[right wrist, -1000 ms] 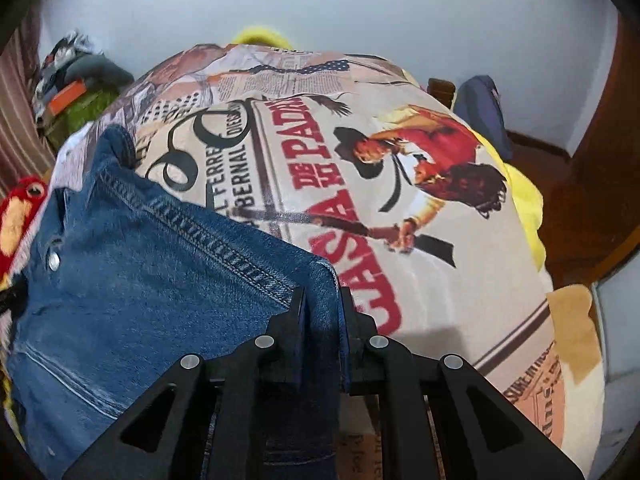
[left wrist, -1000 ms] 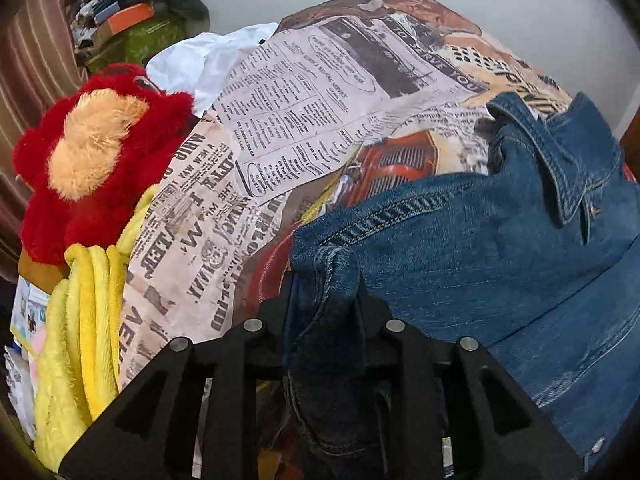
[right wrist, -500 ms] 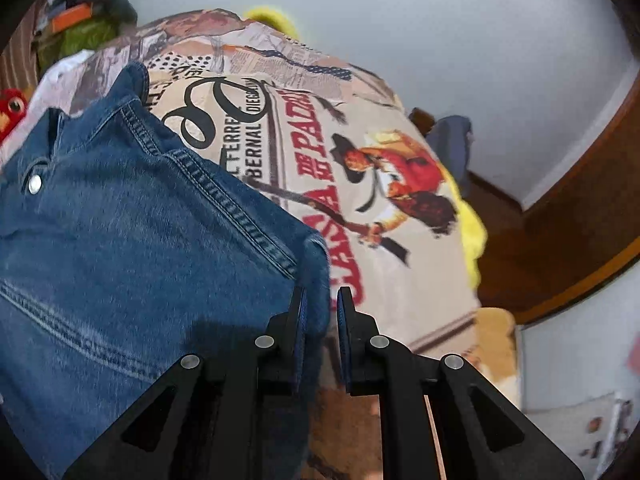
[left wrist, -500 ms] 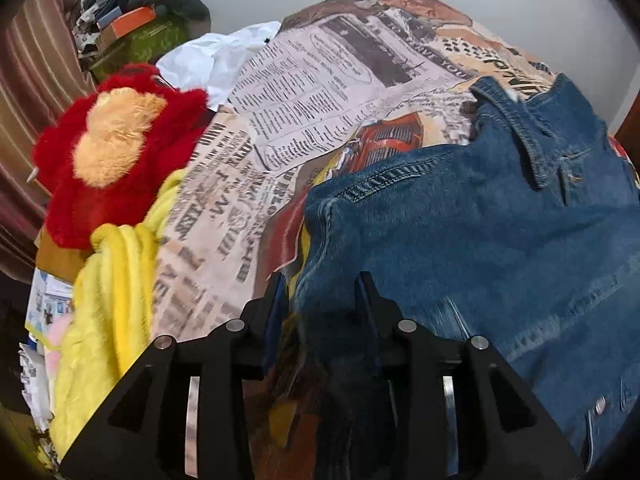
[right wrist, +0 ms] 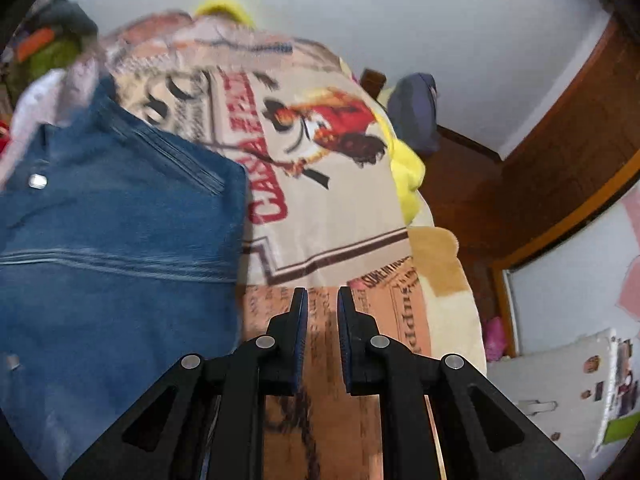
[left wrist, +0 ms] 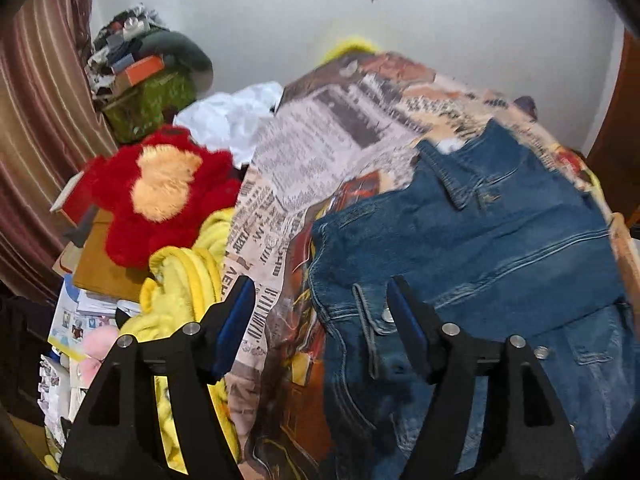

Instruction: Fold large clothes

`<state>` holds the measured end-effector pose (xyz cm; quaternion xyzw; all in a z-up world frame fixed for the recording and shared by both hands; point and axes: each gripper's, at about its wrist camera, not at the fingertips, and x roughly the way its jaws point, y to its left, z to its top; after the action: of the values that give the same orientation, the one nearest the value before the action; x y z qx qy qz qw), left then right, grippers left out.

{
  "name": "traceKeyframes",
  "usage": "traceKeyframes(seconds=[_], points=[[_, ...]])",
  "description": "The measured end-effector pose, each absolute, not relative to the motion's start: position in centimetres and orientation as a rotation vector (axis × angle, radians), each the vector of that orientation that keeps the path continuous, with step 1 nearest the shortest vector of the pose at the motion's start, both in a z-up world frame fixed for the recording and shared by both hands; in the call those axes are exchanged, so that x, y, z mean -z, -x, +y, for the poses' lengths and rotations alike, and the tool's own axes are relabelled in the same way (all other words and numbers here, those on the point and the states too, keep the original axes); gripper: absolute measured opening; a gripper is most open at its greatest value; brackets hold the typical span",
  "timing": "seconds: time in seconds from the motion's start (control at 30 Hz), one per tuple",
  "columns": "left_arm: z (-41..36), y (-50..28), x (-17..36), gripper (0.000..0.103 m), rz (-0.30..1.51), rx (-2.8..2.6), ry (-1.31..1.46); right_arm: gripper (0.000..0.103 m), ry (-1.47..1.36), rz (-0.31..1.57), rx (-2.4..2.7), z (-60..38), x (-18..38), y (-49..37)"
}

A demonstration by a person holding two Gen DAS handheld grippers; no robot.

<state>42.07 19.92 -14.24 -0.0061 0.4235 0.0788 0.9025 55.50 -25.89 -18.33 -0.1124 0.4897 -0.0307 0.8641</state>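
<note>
The left gripper point(left wrist: 320, 312) is opening above the denim jacket point(left wrist: 480, 248), gripping nothing. The right gripper point(right wrist: 322, 312) is closed and empty. The jacket lies flat on the printed bedspread point(right wrist: 332, 216); next, I think, smooth it before folding.

Each view sits just behind its own hand-held gripper and looks forward and steeply down along the two fingers onto the bed point(left wrist: 328, 148). The left wrist view faces the bed's left half, with the red plush toy point(left wrist: 160, 196) at the side and the far wall above. The right wrist view faces the right half and the wooden floor point(right wrist: 472, 192) beyond. Both views share the denim jacket point(left wrist: 480, 248) point(right wrist: 120, 220) and the printed bedspread, seen close
</note>
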Motion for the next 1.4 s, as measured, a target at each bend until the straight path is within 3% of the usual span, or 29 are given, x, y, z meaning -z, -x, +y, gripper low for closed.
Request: traceKeyframes(seconds=[0.33, 0.57, 0.73, 1.0, 1.2, 1.23, 1.3, 1.33, 1.4], points=[[16.8, -34.3, 8.5, 0.085, 0.696, -0.098, 0.040, 0.010, 0.166, 0.853, -0.143, -23.8, 8.9, -44.9], [16.4, -28.6, 8.0, 0.096, 0.656, -0.105, 0.072, 0.010, 0.141, 0.824, -0.250, -23.2, 7.2, -37.9], [17.1, -25.3, 10.7, 0.101, 0.719, -0.142, 0.091, 0.010, 0.114, 0.932, -0.291, -23.3, 10.3, -35.2], [19.0, -21.9, 17.9, 0.101, 0.909, -0.171, 0.140, 0.010, 0.084, 1.276, -0.311, -23.8, 21.6, -35.2], [18.6, -20.3, 21.7, 0.101, 1.007, -0.146, 0.189, 0.010, 0.122, 1.186, -0.293, -24.9, 22.3, -33.2], [18.4, -20.2, 22.0, 0.101, 1.016, -0.141, 0.193, 0.016, 0.142, 1.175, -0.281, -25.0, 22.3, -32.9], [18.2, -20.1, 22.8, 0.101, 1.042, -0.131, 0.203, 0.044, 0.177, 1.136, -0.237, -25.4, 22.2, -32.4], [18.1, -20.1, 23.2, 0.101, 1.054, -0.126, 0.213, 0.066, 0.217, 1.110, -0.186, -25.6, 22.1, -32.1], [18.0, -20.0, 23.8, 0.101, 1.069, -0.106, 0.248, 0.072, 0.227, 1.074, -0.144, -26.4, 22.0, -31.6]])
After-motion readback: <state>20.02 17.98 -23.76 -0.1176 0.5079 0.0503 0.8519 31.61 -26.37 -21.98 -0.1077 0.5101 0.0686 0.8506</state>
